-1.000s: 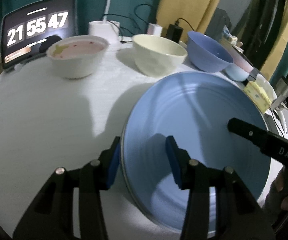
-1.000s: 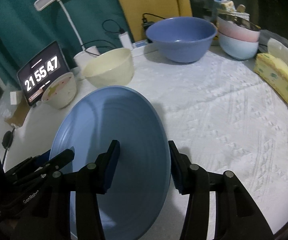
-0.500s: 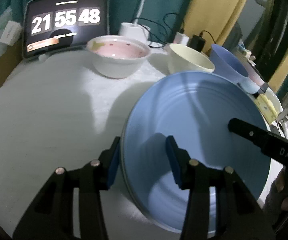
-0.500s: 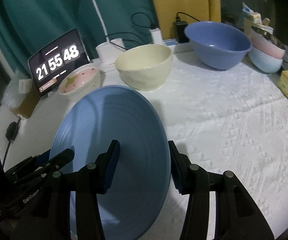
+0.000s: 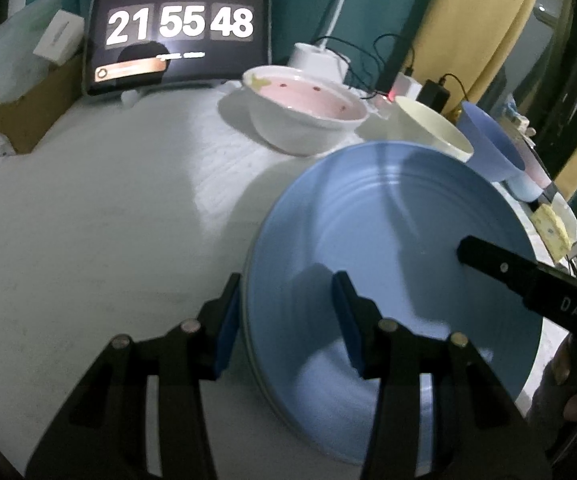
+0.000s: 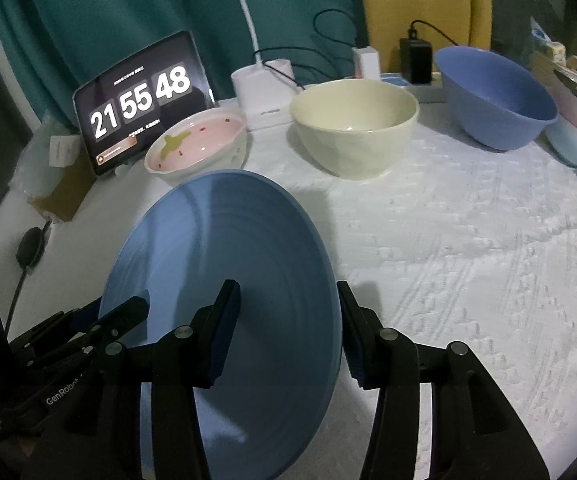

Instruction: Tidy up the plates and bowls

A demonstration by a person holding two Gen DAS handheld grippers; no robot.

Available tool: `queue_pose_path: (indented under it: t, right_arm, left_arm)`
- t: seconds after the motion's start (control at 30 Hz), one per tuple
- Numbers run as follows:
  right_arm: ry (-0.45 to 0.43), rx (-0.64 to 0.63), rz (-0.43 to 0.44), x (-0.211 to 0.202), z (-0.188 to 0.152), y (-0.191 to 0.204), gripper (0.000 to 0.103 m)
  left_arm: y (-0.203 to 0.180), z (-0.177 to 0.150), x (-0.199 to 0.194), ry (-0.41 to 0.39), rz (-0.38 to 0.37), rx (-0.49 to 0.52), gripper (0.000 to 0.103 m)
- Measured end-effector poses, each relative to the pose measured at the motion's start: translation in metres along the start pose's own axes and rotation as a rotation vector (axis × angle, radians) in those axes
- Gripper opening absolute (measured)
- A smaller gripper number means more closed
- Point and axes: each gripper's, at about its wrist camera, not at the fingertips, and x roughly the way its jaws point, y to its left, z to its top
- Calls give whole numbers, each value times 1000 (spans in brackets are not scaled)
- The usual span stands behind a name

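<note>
A large blue plate (image 5: 392, 240) is held above the white tablecloth between both grippers. My left gripper (image 5: 284, 316) is shut on its left rim, one finger under and one over. My right gripper (image 6: 288, 328) is shut on its right rim (image 6: 328, 320) in the same way. The plate also shows in the right wrist view (image 6: 228, 280). At the back stand a pink-lined white bowl (image 6: 196, 144), a cream bowl (image 6: 352, 128) and a blue bowl (image 6: 496, 96).
A tablet clock (image 6: 140, 100) and a lamp base (image 6: 264, 84) with chargers and cables stand at the back edge. Stacked pink and pale blue bowls (image 6: 576, 136) sit far right. A yellow sponge (image 5: 552, 232) lies at the right. A cardboard box (image 5: 20, 112) is at the left.
Both grippers have carried the plate leftward and toward the back; the clock and pink-lined bowl now appear nearer and larger. The grip on the plate is unchanged.
</note>
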Motion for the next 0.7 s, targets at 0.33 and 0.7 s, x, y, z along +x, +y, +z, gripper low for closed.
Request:
queue_pose_path:
  t: [0.33,0.7]
  right_arm:
    - [24,-7,15,15,6,6,50]
    - [47,26,48,24,6,-3,51]
  left_arm:
    - [7,1,5,7,24,-3,46]
    - [3,2,6,7,59,21,47]
